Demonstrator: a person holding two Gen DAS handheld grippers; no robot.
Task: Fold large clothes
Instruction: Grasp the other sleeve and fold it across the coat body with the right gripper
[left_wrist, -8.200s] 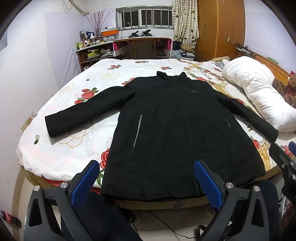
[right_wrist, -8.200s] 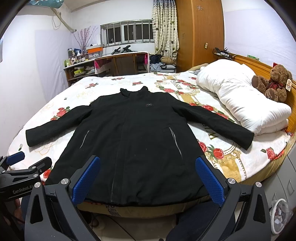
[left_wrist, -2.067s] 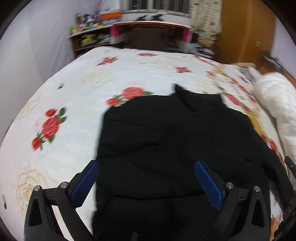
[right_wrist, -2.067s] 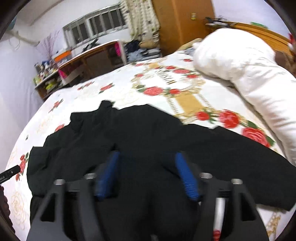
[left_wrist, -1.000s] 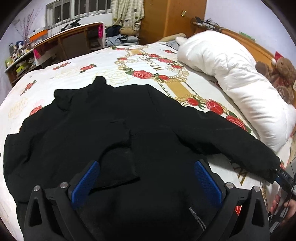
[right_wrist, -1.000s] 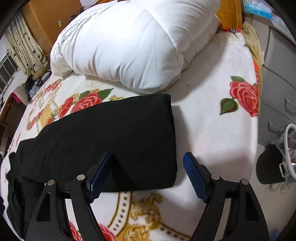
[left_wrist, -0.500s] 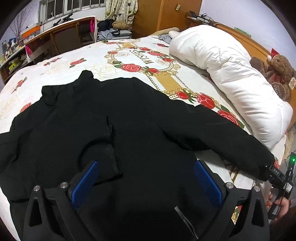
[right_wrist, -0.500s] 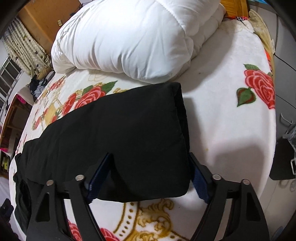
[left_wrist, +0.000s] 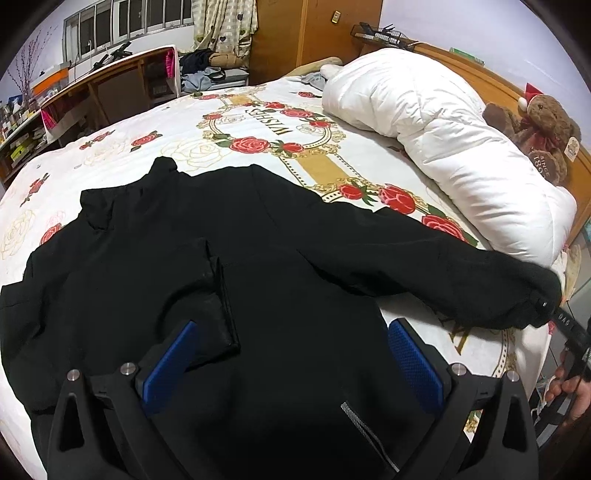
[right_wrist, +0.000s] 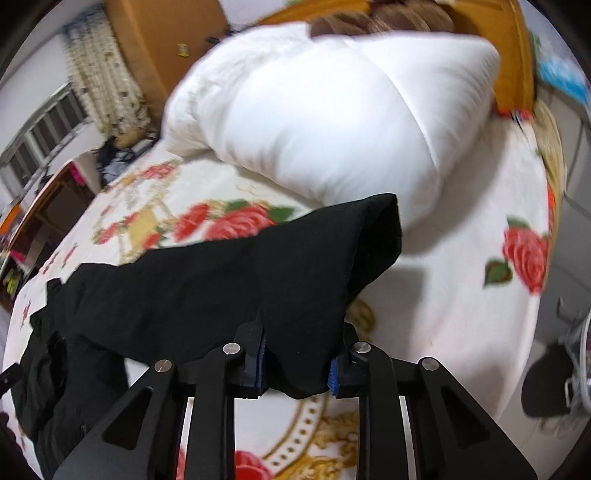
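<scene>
left gripper (left_wrist: 291, 365): jaws wide, empty | right gripper (right_wrist: 297, 363): jaws clamping sleeve cuff (right_wrist: 332, 266), close-up only in right view

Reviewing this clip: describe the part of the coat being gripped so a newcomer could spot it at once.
Start at the white duvet on the rose-print bed. Just below its near end lies the black coat's outstretched sleeve, its cuff pinched in the right gripper. The other sleeve lies folded across the body, ungripped.
</scene>
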